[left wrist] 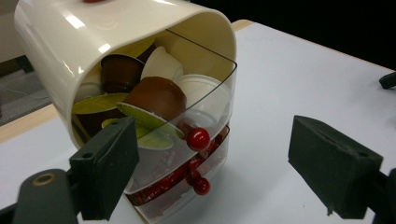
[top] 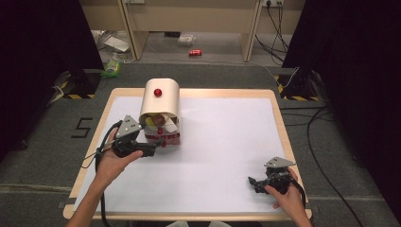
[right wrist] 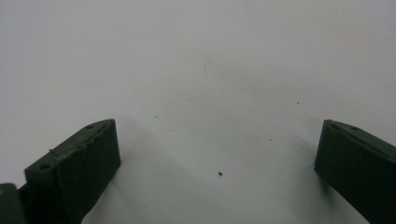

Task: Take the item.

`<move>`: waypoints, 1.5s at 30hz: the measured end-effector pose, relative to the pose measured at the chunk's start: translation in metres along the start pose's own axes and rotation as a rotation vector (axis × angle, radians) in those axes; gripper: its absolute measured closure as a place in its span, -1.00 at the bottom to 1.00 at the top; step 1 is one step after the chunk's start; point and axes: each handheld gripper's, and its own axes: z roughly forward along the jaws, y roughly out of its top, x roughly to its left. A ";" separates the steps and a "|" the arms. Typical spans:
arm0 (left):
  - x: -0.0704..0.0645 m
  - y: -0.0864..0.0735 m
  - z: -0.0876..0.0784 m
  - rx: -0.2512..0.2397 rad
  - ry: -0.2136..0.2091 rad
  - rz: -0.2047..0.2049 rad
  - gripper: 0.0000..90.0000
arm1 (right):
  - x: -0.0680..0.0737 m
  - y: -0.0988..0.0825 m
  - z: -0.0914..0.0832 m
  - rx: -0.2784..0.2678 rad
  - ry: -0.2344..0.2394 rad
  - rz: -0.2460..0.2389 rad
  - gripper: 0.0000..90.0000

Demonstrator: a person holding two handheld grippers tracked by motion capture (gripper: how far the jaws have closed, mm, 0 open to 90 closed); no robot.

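Hovering my left claw wide open and empty in front of the cream capsule holder, which stands at the worktop's back left with its clear drawers full of coffee capsules. Step looks like approach to a drawer's red knob. Next: centre on the knob, then pinch. Right claw rests open and empty near the front right.

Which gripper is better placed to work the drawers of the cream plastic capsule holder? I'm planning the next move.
Left. The left gripper is open right before the cream plastic capsule holder; the right gripper rests far off.
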 end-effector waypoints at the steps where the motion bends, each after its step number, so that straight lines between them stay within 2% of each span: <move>1: 0.001 0.001 0.001 0.004 0.001 0.007 -0.64 | 0.000 0.000 0.000 0.000 0.000 0.000 -0.99; 8: 0.006 0.009 0.012 0.033 0.016 0.020 -0.64 | 0.000 0.000 0.000 0.000 0.001 0.001 -0.99; 17: 0.012 0.006 0.027 0.064 0.023 0.001 -0.63 | 0.000 0.000 0.000 0.001 0.001 0.002 -0.99; 22: 0.012 0.006 0.027 0.065 0.025 -0.008 -0.63 | 0.000 0.000 0.000 0.001 -0.001 0.001 -0.98; 25: 0.010 0.006 0.026 0.084 0.023 0.020 -0.64 | 0.000 0.000 0.000 0.001 0.001 0.002 -0.99; 32: 0.006 0.006 0.026 0.098 0.037 0.032 -0.64 | 0.000 0.000 0.000 0.001 0.000 0.000 -0.99; 37: 0.004 0.005 0.021 0.112 0.025 0.039 -0.64 | 0.000 0.000 0.000 0.001 0.001 0.004 -0.99; 45: -0.004 -0.001 0.013 0.109 0.012 0.045 -0.64 | 0.000 0.000 0.000 0.001 0.000 0.002 -0.99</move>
